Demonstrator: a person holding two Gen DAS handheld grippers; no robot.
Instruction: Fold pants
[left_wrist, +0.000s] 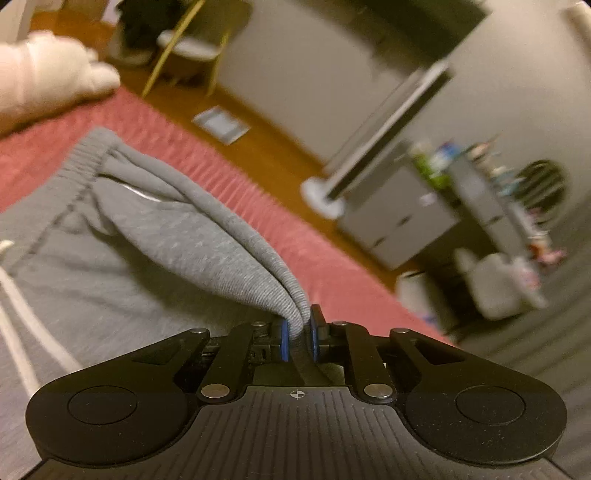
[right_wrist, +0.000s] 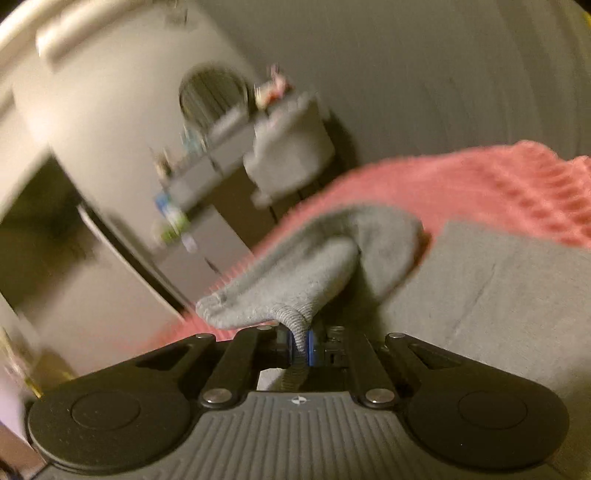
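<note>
You had the left gripper (left_wrist: 298, 334) clamped on the grey sweatpants (left_wrist: 122, 258) at their side fold and the right gripper (right_wrist: 300, 345) pinching a leg cuff, lifting that edge off the red blanket (left_wrist: 332, 266), likely to carry it over

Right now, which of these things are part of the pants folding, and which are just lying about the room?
In the job:
pants, grey
left claw, pinching the fabric
right claw, pinching the fabric
pink blanket under the pants

Lying about:
cushion
chair
cabinet
fan
</note>
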